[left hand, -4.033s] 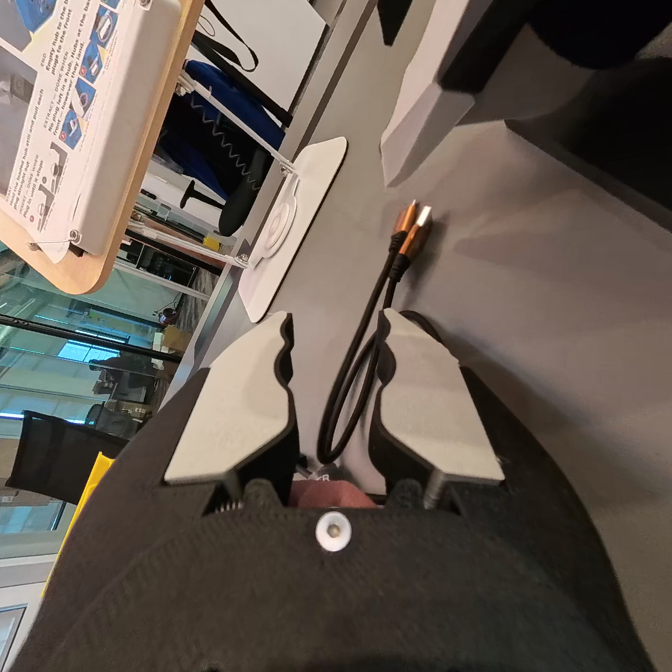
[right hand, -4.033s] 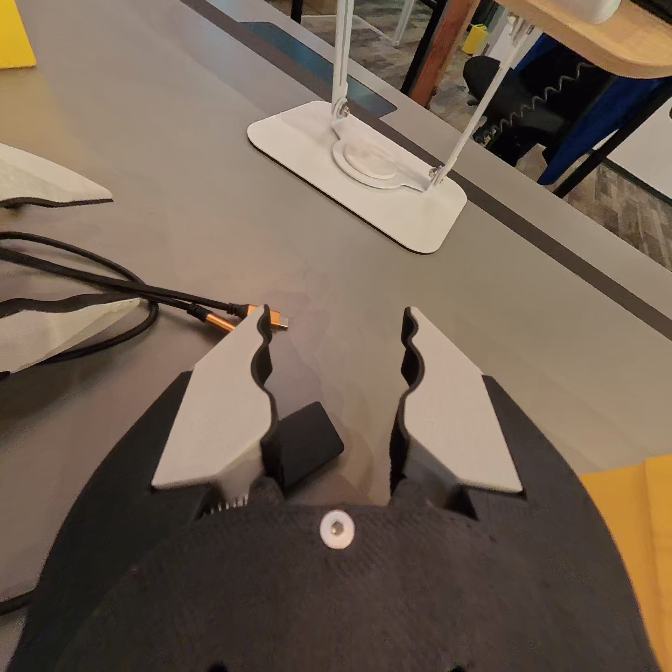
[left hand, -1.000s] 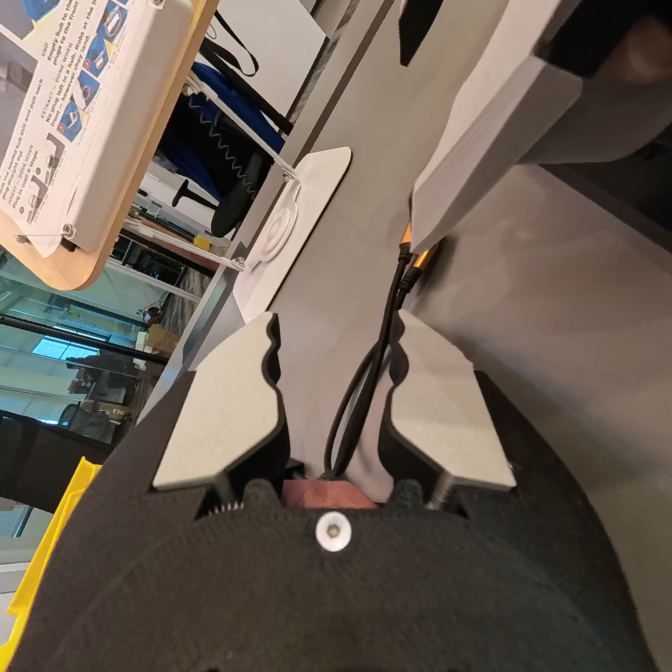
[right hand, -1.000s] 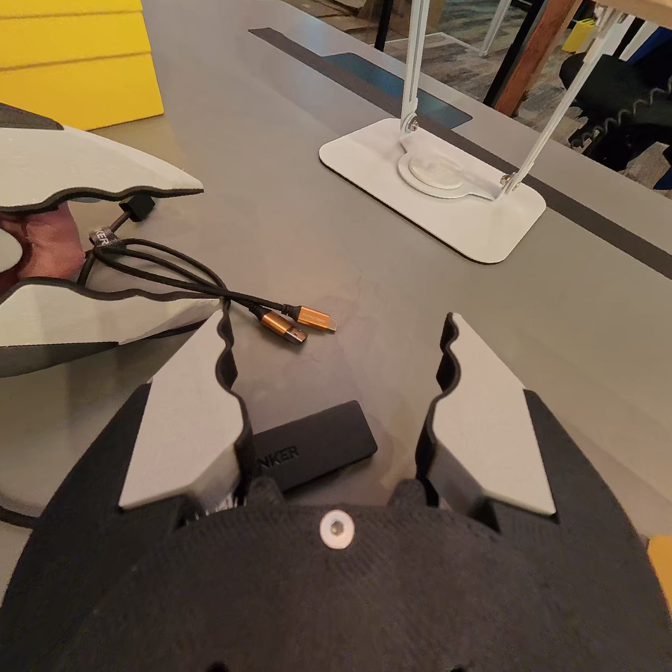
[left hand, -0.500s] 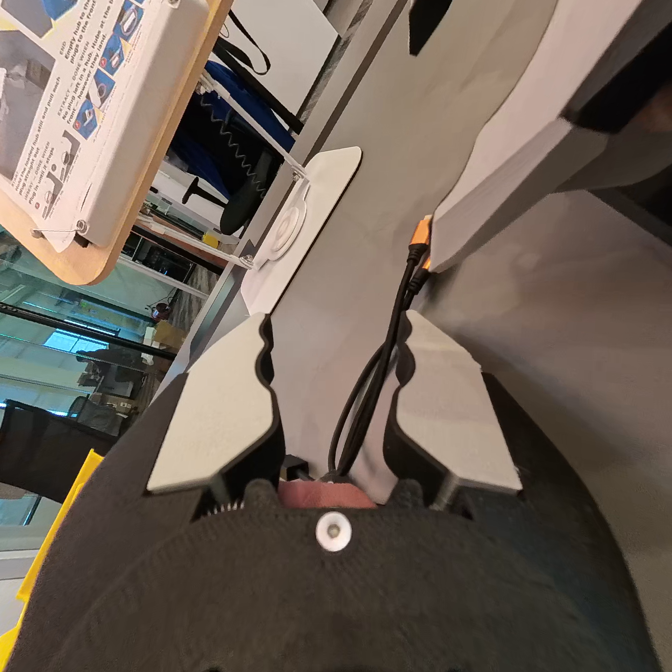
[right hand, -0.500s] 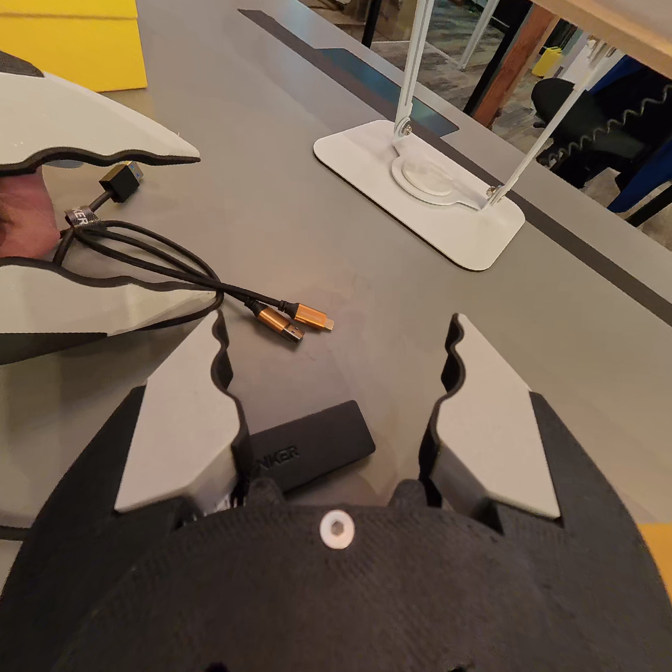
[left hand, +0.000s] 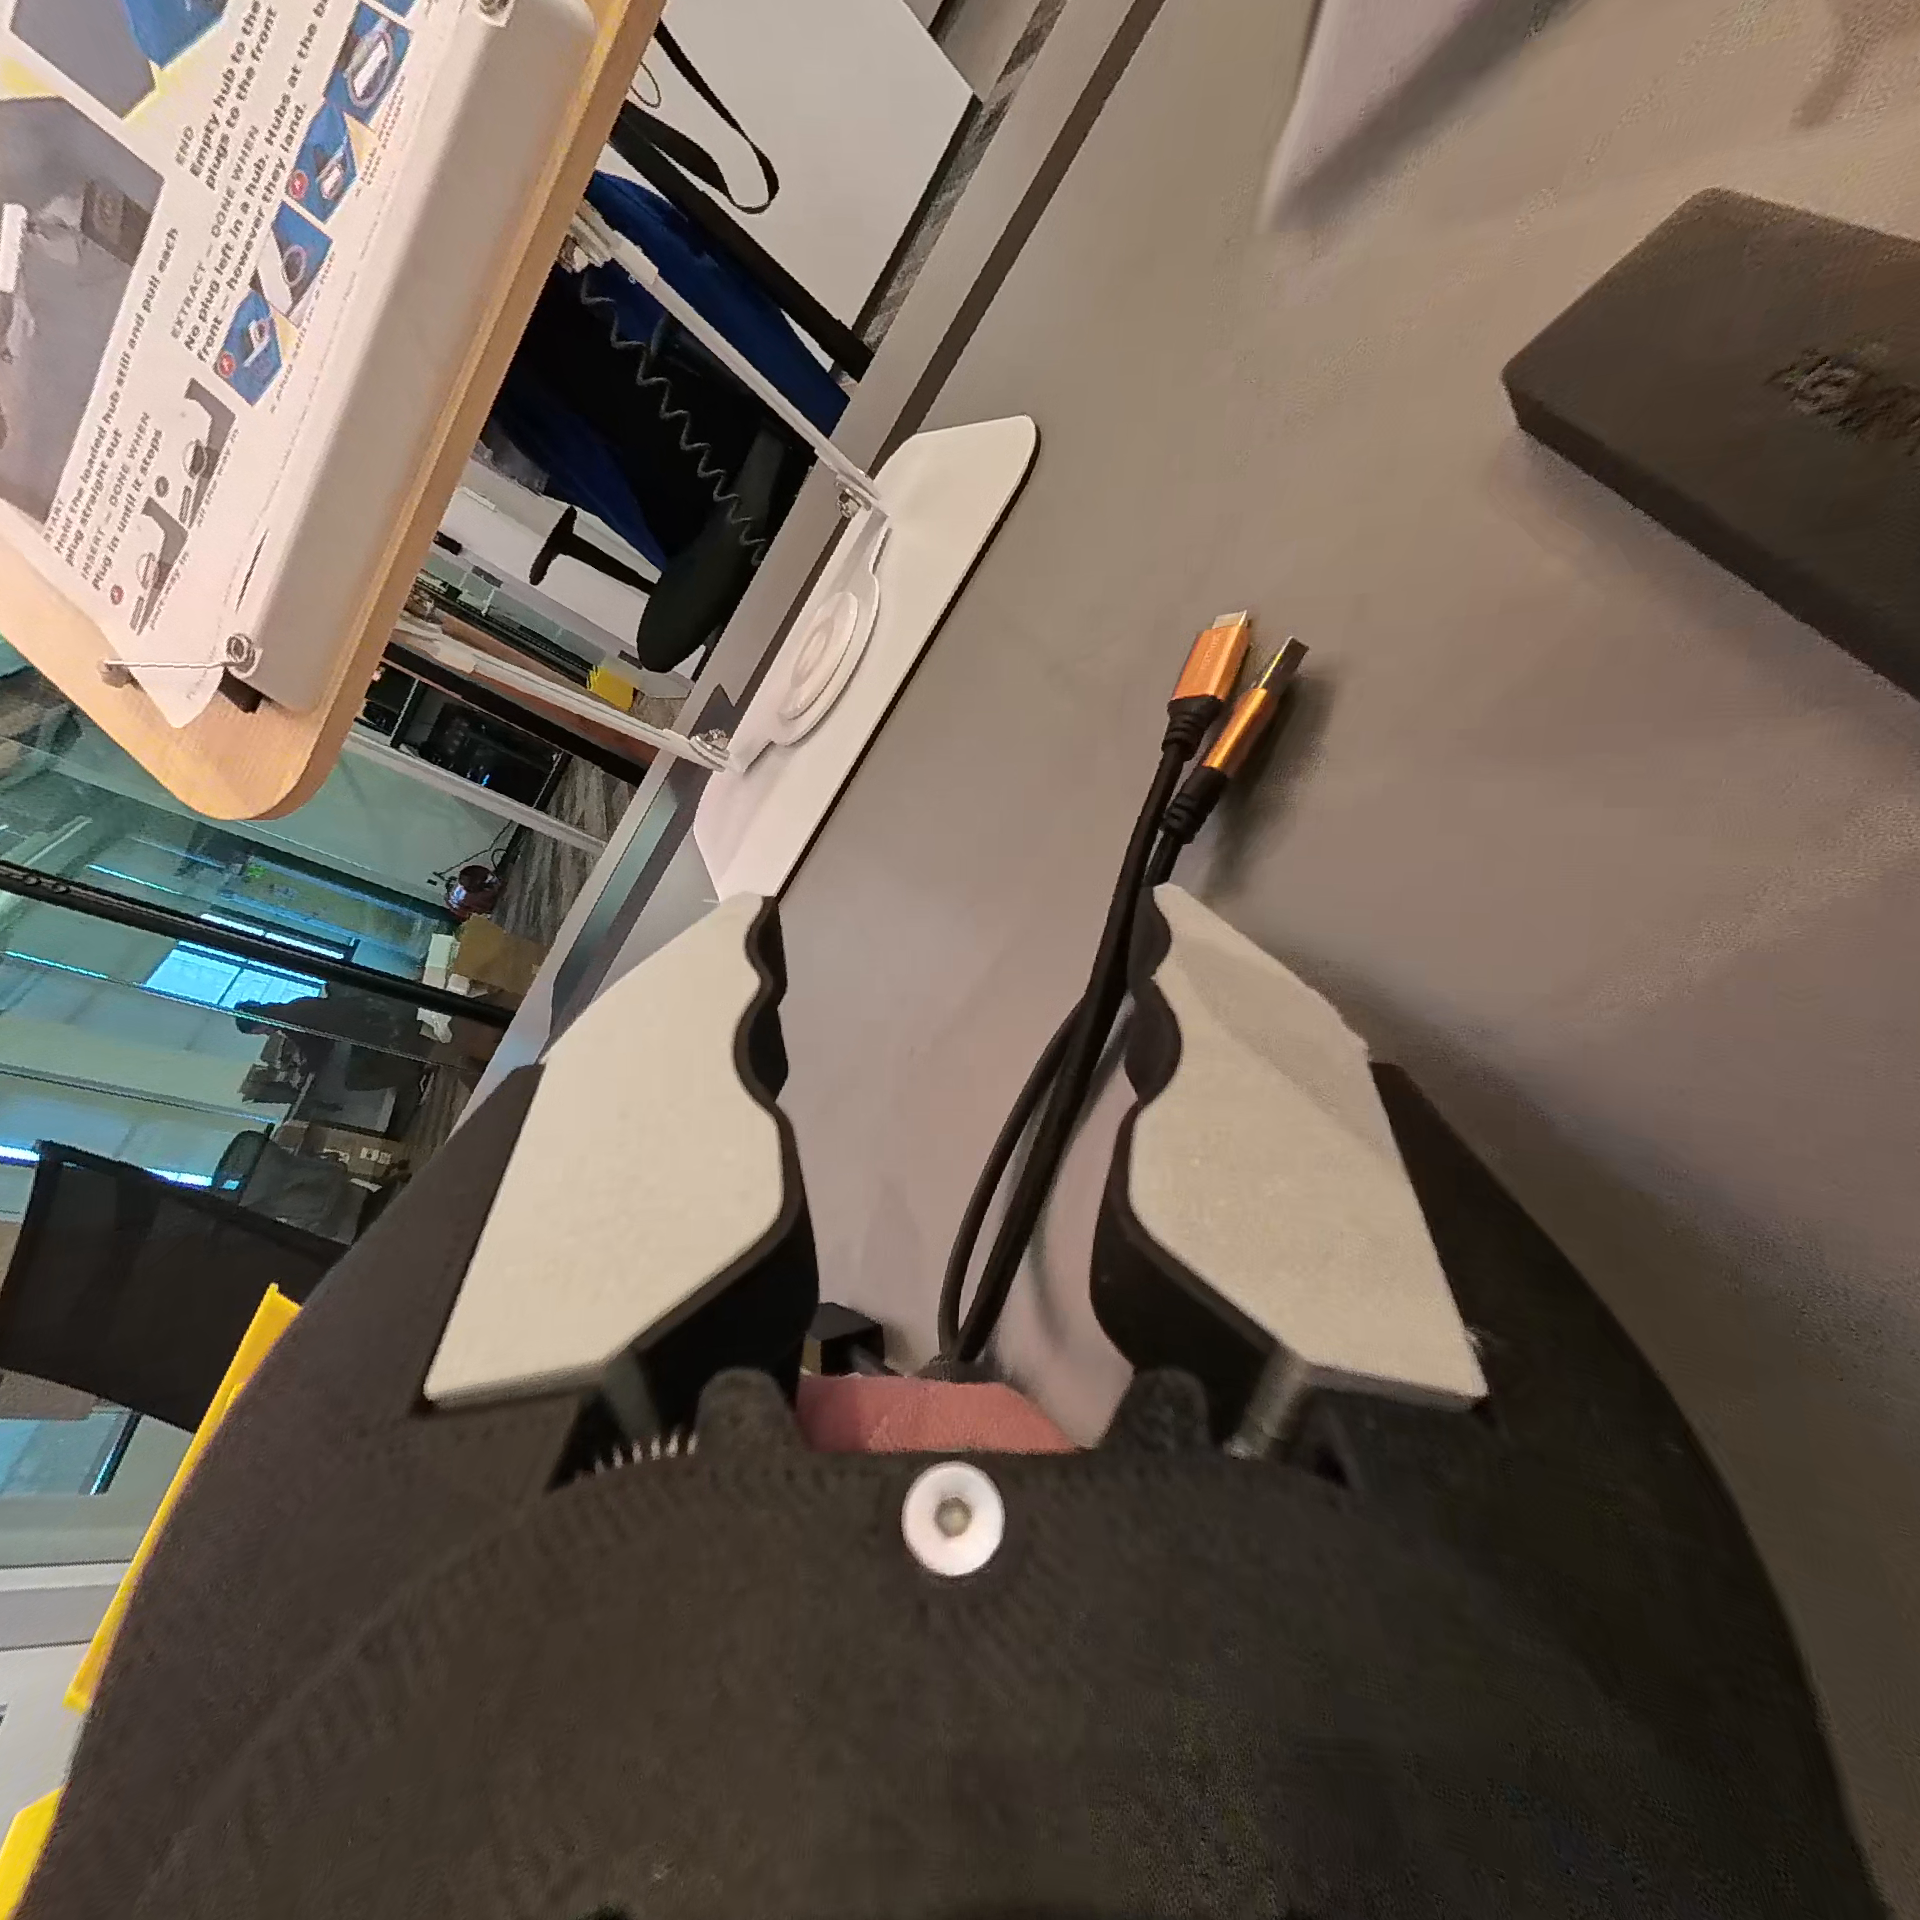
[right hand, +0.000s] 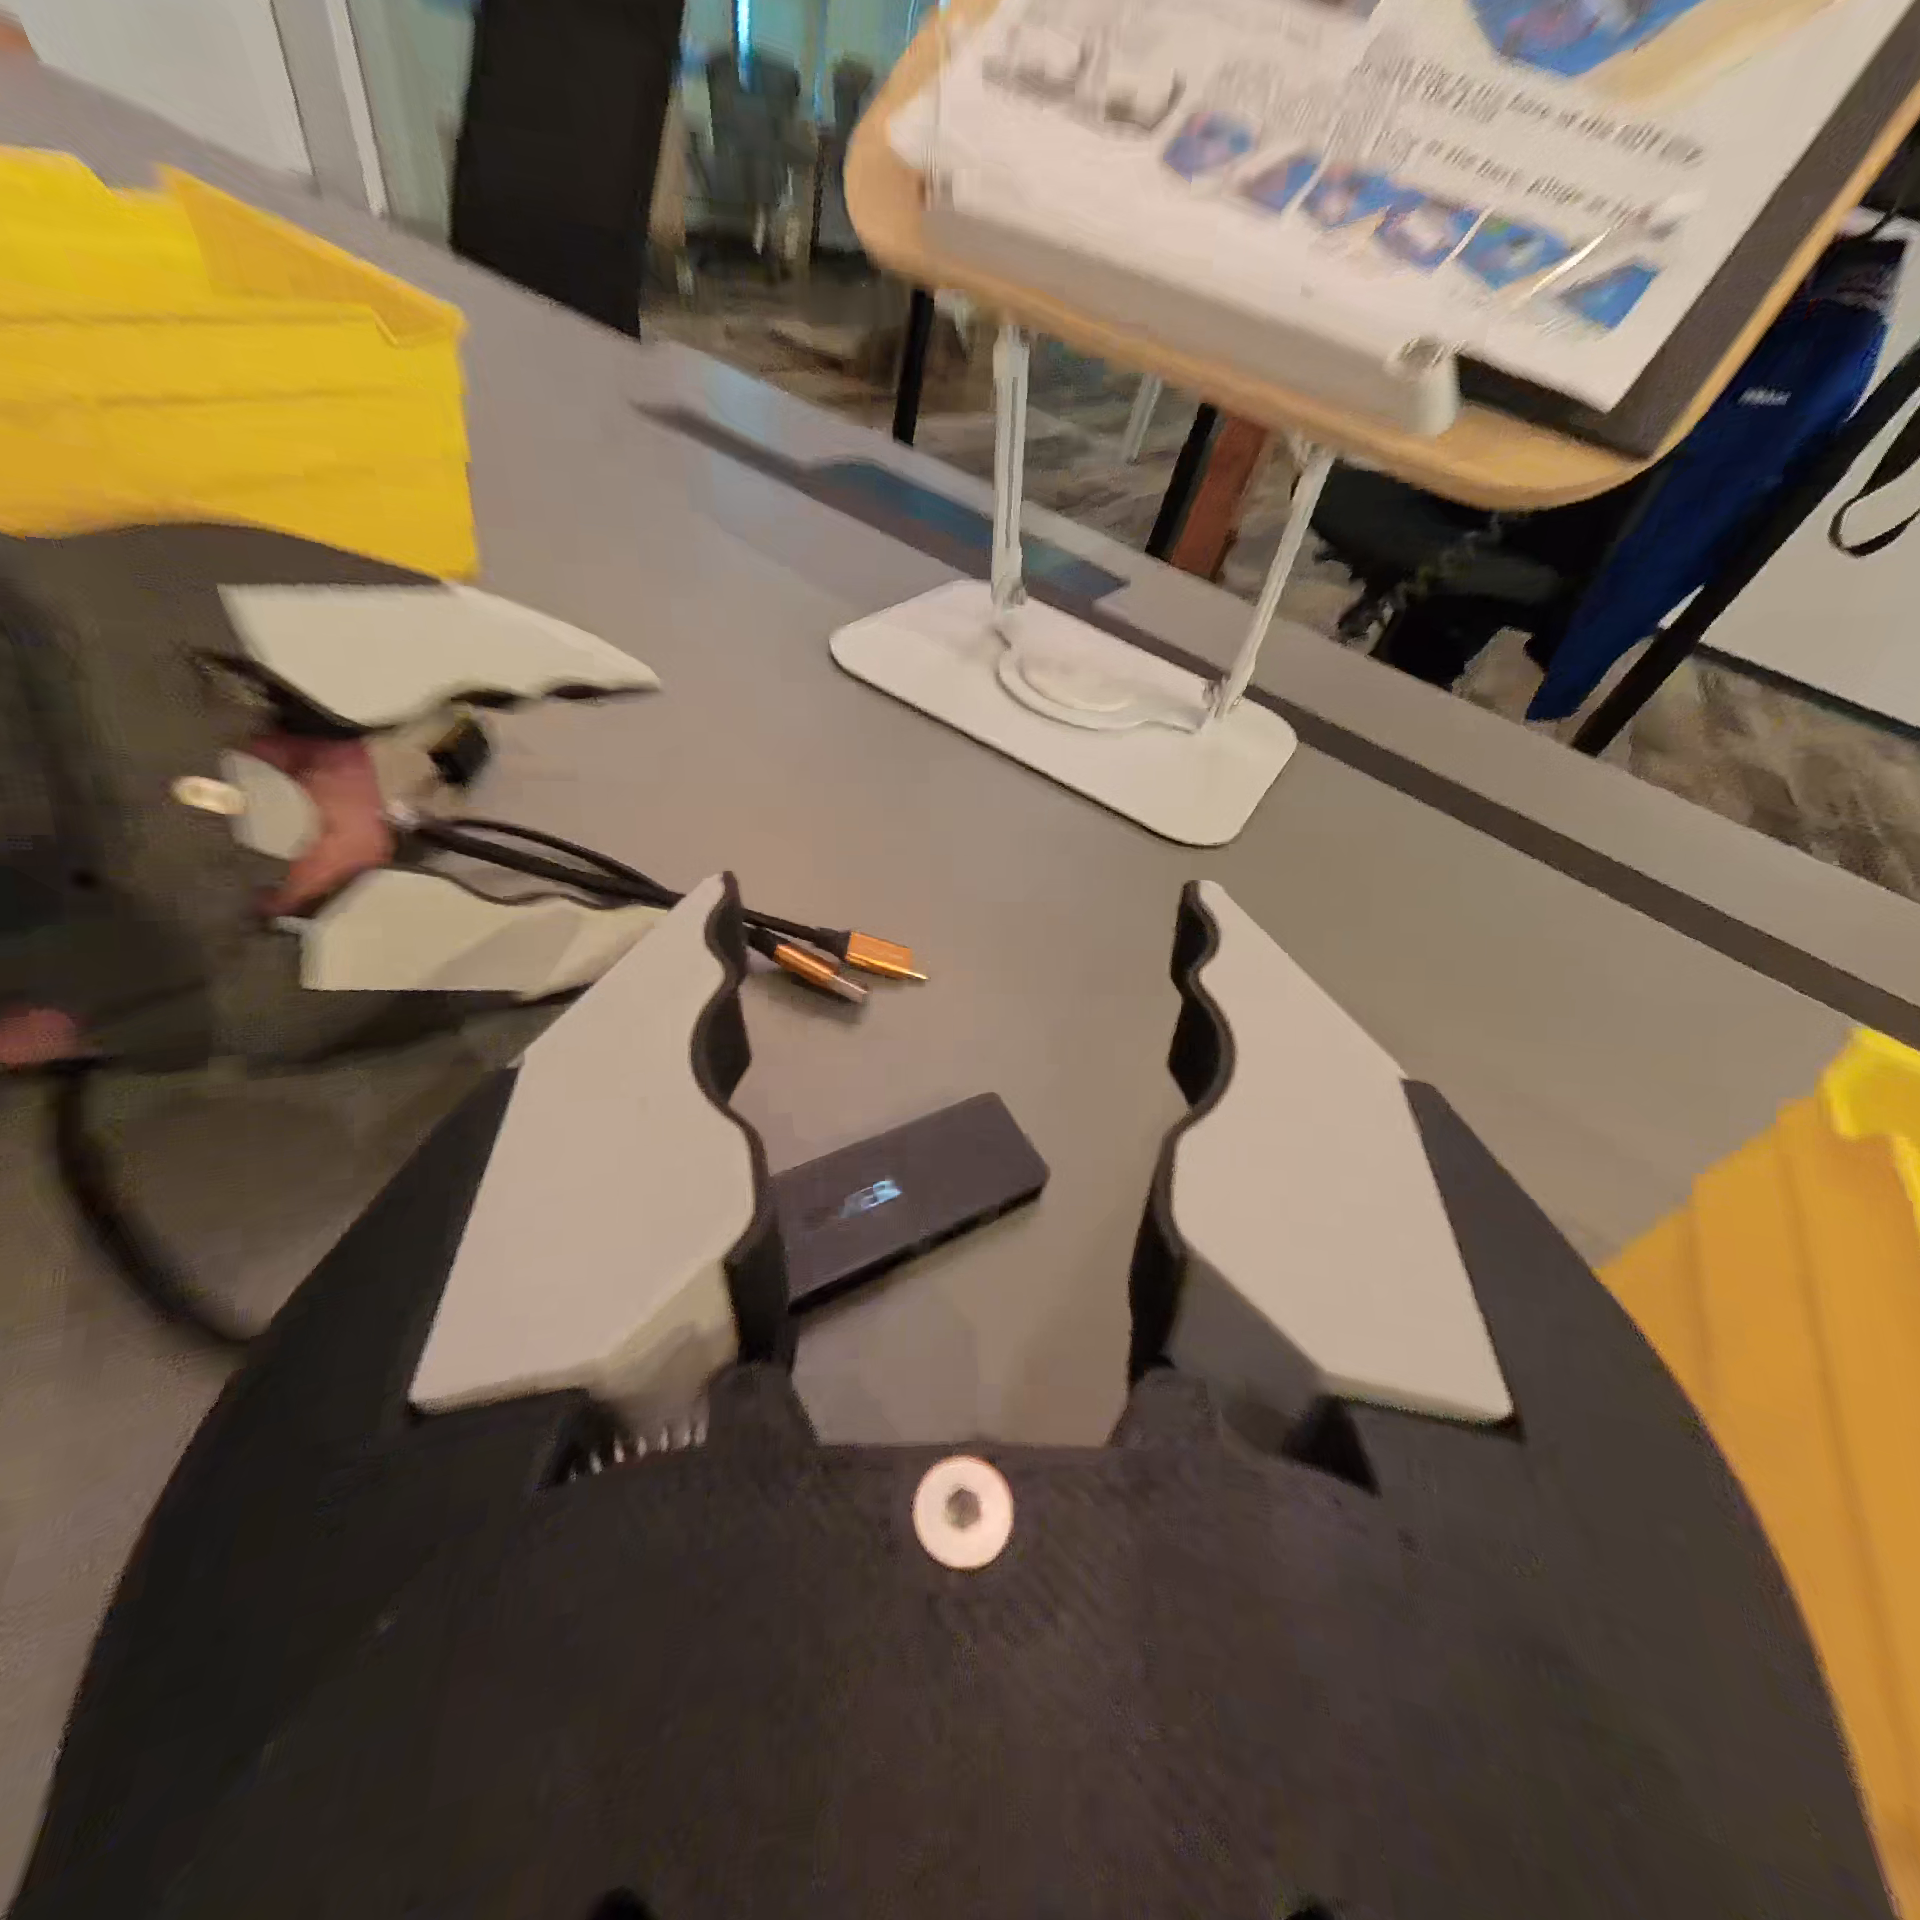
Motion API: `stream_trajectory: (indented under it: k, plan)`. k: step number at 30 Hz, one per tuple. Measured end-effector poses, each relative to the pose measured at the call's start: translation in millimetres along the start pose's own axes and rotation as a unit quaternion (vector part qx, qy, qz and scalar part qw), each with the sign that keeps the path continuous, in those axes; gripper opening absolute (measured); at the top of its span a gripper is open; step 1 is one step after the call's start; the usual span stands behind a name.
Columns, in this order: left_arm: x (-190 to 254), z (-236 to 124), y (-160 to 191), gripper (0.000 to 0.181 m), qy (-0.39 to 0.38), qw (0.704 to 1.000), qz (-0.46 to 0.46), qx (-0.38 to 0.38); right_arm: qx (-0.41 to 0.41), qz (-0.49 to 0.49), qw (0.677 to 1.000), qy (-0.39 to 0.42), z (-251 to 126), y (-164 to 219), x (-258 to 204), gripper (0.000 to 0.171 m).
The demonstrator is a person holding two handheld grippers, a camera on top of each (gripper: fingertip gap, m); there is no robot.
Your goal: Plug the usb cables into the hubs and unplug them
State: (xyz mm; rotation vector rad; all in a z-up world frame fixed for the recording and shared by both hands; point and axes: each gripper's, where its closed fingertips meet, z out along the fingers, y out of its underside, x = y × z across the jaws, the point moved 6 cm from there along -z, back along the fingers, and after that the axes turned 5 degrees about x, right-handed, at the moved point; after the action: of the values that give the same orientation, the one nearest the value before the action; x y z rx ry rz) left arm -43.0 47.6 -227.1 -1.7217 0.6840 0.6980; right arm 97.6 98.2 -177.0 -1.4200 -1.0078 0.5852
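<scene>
Cables first: the two black usb cables [left hand: 1091,1049] lie flat on the grey tabletop [left hand: 1558,935], running straight out between the fingers of the left claw [left hand: 961,961], orange plugs [left hand: 1231,701] at the far end, side by side and aimed away from it. So their long axis pretty much lines up with that claw's own. Left claw is spread, nothing pinched.

Black hub [right hand: 904,1195] sits flat, off to the right of the plug tips with a gap between, long side angled across the cable line. It lies low between the fingers of the right claw [right hand: 956,904], also spread wide and empty.

I'd say left is nearer the cables, right nearer the hub. Nothing is plugged in yet.
</scene>
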Motion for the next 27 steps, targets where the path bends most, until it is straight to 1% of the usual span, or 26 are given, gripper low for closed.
stream_trajectory:
  k: [2,3,4,5,6,7,9,10,11,12,13,14,16,17,18,20,22,23,25,27]
  plan:
    - [0.3,-0.2,-0.1,0.063,0.0,1.0,0.002,0.001,0.044,0.023,0.999,0.002,-36.1,-16.7,-9.8,0.068]
    - [0.3,-0.1,0.0,0.062,-0.001,1.0,0.002,0.0,0.066,0.031,0.997,-0.003,-59.4,-24.9,-18.0,0.059]
    - [0.3,0.0,0.0,0.062,-0.001,1.0,0.002,0.0,0.083,0.038,0.995,-0.027,-85.1,-30.4,-31.5,0.05]
    - [0.4,0.0,-0.1,0.062,-0.001,1.0,0.003,0.0,0.091,0.048,0.992,-0.068,-111.3,-30.9,-49.9,0.04]
    - [0.8,-0.1,-0.1,0.061,-0.001,1.0,0.005,0.001,0.08,0.06,0.987,-0.122,-135.7,-23.4,-73.2,0.032]
    - [1.2,-0.2,-0.3,0.061,-0.001,1.0,0.007,0.001,0.052,0.067,0.98,-0.178,-157.3,-7.0,-99.2,0.028]
    - [1.8,-0.2,-0.5,0.06,-0.001,1.0,0.01,0.001,0.006,0.083,0.966,-0.244,-189.0,44.8,-146.8,0.016]
    - [2.3,-0.2,-0.5,0.058,0.0,1.0,0.012,0.002,-0.007,0.103,0.957,-0.271,-196.9,79.0,-169.9,0.011]
    - [2.9,0.0,-0.6,0.057,0.001,1.0,0.015,0.001,-0.033,0.131,0.95,-0.283,-197.1,120.1,-190.9,0.013]
    - [3.6,0.2,-0.8,0.055,0.002,1.0,0.017,0.001,-0.066,0.158,0.941,-0.293,-191.6,164.9,-213.6,0.017]
    - [4.3,0.3,-1.0,0.054,0.002,1.0,0.02,0.001,-0.096,0.172,0.933,-0.302,-182.2,210.4,-238.4,0.018]
    - [4.5,0.2,-1.1,0.054,0.002,1.0,0.021,0.001,-0.127,0.17,0.932,-0.292,-167.9,257.3,-261.6,0.016]
    - [4.0,0.2,-1.0,0.054,0.002,1.0,0.019,0.001,-0.165,0.17,0.943,-0.235,-129.8,347.5,-295.9,0.012]
    - [3.8,0.2,-1.0,0.055,0.003,1.0,0.017,0.001,-0.174,0.172,0.945,-0.215,-110.9,389.1,-311.9,0.009]
    - [3.9,0.1,-1.1,0.055,0.003,1.0,0.017,0.002,-0.194,0.169,0.943,-0.21,-92.8,428.4,-329.4,0.012]
    - [4.3,0.1,-1.3,0.055,0.003,1.0,0.02,0.003,-0.262,0.13,0.929,-0.226,-60.5,499.4,-363.8,0.018]
    - [2.7,0.5,-0.8,0.058,0.002,1.0,0.012,0.001,-0.322,0.094,0.912,-0.238,-36.8,557.7,-387.9,0.019]
    - [2.5,0.3,-0.9,0.059,0.002,1.0,0.011,0.002,-0.338,0.098,0.908,-0.228,-26.9,579.2,-393.5,0.018]
    - [3.1,-0.2,-1.4,0.059,0.002,1.0,0.014,0.005,-0.356,0.11,0.906,-0.2,-9.9,608.4,-396.5,0.018]
    - [2.6,-0.2,-1.4,0.06,0.003,1.0,0.011,0.005,-0.366,0.132,0.903,-0.184,3.4,626.9,-397.5,0.017]
